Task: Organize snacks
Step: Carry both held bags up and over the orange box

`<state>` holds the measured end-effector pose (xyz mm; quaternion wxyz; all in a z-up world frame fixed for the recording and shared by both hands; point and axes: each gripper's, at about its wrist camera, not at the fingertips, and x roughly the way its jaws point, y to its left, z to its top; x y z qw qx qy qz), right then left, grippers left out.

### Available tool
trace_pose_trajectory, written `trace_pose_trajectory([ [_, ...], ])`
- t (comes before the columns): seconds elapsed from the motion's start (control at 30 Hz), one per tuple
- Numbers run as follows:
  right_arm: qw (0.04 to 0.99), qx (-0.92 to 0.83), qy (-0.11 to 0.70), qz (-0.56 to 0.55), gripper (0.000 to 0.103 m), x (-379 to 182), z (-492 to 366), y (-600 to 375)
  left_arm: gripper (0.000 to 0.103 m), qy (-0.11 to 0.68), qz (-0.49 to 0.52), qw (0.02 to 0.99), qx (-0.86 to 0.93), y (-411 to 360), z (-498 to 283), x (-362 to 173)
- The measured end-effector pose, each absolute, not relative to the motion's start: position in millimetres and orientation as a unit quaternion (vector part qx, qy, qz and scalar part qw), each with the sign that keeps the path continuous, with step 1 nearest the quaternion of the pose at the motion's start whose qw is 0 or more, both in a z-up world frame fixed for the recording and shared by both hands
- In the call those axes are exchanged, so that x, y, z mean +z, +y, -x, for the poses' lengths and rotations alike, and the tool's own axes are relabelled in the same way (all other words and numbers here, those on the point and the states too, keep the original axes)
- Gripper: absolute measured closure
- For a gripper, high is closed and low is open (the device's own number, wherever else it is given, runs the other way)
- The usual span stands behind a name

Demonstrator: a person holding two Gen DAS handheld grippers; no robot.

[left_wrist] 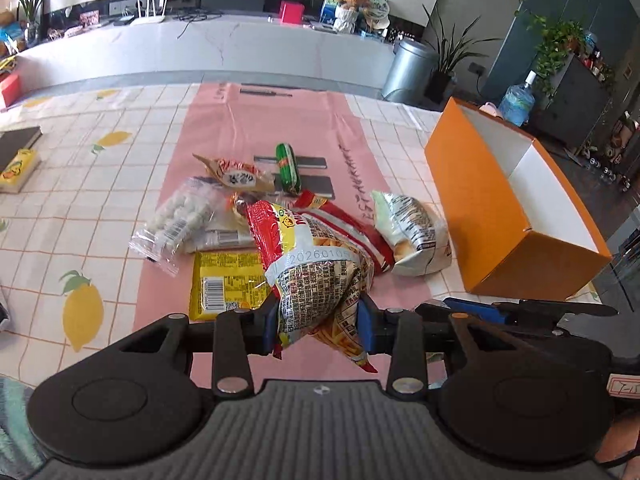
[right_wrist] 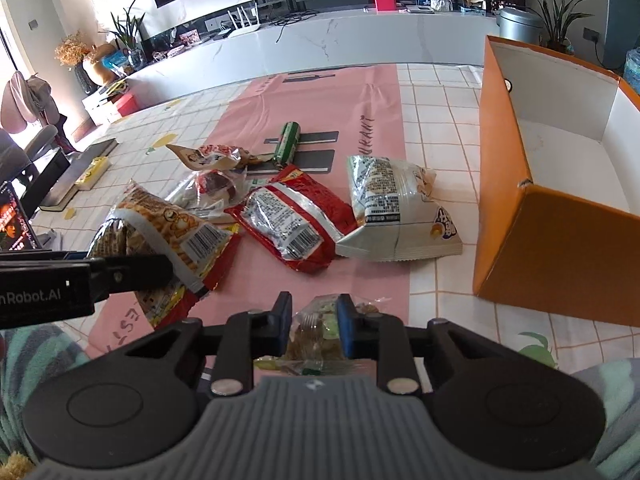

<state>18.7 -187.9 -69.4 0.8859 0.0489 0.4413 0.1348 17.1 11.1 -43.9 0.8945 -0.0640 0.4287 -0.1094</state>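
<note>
Left gripper (left_wrist: 318,322) is clamped on a red-yellow chip bag (left_wrist: 316,264) stamped "20260105", right gripper (right_wrist: 314,326) pinches a small clear snack packet (right_wrist: 316,334), beside the orange box (right_wrist: 552,248).

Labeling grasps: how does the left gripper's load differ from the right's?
The left gripper pinches a big red-and-yellow snack bag that bulges well past its jaws; the right gripper pinches a small clear packet with brown-green contents, barely wider than its jaws. Both are clamped shut.
</note>
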Motion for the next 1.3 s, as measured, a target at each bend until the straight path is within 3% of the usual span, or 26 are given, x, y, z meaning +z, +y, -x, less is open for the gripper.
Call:
trace_pose_trajectory([
  [0.47,0.914,0.152,0.372,-0.06,0.085,-9,4,-220,0.06,0.405,0.041,0.904,-0.129,-10,2,-5],
  [0.83,0.936,0.108,0.328,-0.073,0.092,46,-8,-302,0.06,0.372,-0.011,0.905,-0.208,-82,-24,37],
  [0.93,0.938,0.074,0.33,-0.076,0.092,47,-22,-333,0.06,0.369,-0.027,0.899,-0.234,-110,-38,40],
  [0.97,0.937,0.068,0.334,-0.083,0.103,46,-27,-343,0.06,0.37,-0.031,0.896,-0.242,-119,-45,39],
  [1.3,0.91,0.033,0.401,-0.101,0.103,2,-71,-404,0.06,0.406,-0.101,0.859,-0.295,-197,-93,7],
])
